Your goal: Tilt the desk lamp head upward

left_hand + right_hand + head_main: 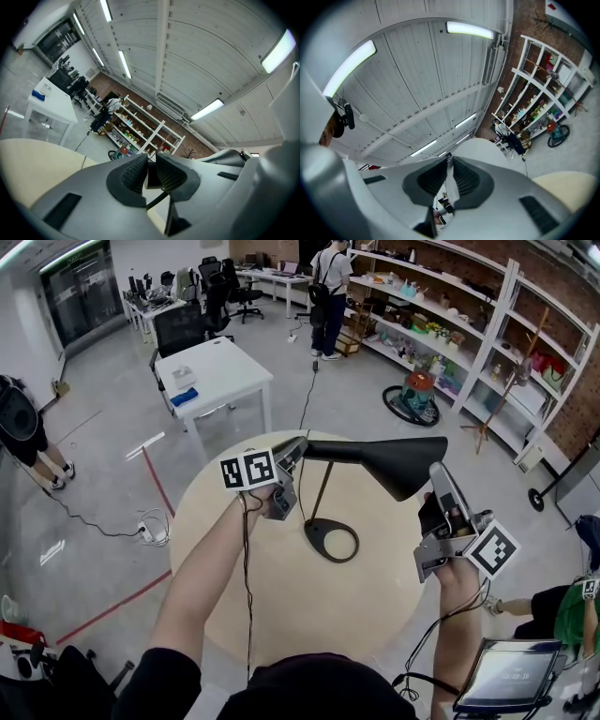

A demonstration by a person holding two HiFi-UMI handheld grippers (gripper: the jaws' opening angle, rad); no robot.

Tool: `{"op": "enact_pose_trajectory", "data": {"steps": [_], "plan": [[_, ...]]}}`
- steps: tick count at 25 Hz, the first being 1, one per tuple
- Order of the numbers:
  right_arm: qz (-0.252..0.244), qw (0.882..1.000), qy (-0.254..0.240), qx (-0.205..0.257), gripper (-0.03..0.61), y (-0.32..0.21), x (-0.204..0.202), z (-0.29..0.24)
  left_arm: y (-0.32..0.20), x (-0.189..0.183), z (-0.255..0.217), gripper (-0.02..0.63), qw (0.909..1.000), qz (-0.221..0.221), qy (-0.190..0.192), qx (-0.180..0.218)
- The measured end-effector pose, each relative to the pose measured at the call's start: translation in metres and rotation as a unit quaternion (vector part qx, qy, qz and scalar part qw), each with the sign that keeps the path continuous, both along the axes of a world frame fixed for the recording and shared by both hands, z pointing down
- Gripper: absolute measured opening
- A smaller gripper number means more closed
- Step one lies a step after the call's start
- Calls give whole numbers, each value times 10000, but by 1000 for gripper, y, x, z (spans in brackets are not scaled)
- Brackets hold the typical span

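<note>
A black desk lamp stands on the round beige table (225,606). Its oval base (333,542) rests near the middle, and a thin stem rises to a level arm. The cone-shaped lamp head (398,465) points right. My left gripper (298,454) is shut on the left end of the lamp arm (153,179), which shows dark between the pads. My right gripper (436,472) is at the head's right edge, shut on its thin rim. In the right gripper view the pale lamp head (487,147) bulges just beyond the right gripper (449,180), with a white strip between the pads.
A black cable (248,587) crosses the table toward me. Beyond the table are a white desk (211,371), long white shelves (469,343) on the right and a standing person (330,287). Another person (23,432) stands at far left. A tablet (506,676) sits at lower right.
</note>
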State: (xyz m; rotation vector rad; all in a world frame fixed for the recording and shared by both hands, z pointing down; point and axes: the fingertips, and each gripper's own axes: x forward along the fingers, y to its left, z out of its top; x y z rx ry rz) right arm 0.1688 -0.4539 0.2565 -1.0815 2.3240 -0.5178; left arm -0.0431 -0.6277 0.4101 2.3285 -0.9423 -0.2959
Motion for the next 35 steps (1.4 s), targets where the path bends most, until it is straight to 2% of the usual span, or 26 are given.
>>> {"op": "enact_pose_trajectory", "data": {"steps": [21, 25, 27, 31, 35], "plan": [[-11, 9999, -123, 70, 40, -6, -3, -6, -6, -3, -1, 55, 9999, -35, 21, -109], [373, 9989, -5, 279, 46, 1, 5, -6, -4, -17, 8, 55, 9998, -188, 50, -106], [582, 9977, 52, 333, 72, 6, 12, -4, 2, -26, 11, 55, 9992, -342, 143, -119], [685, 9971, -95, 319, 72, 14, 25, 5, 25, -42, 25, 55, 9961, -623, 587, -233], [806, 9963, -280, -45, 72, 27, 42, 42, 80, -34, 80, 55, 9899, -582, 949, -882]]}}
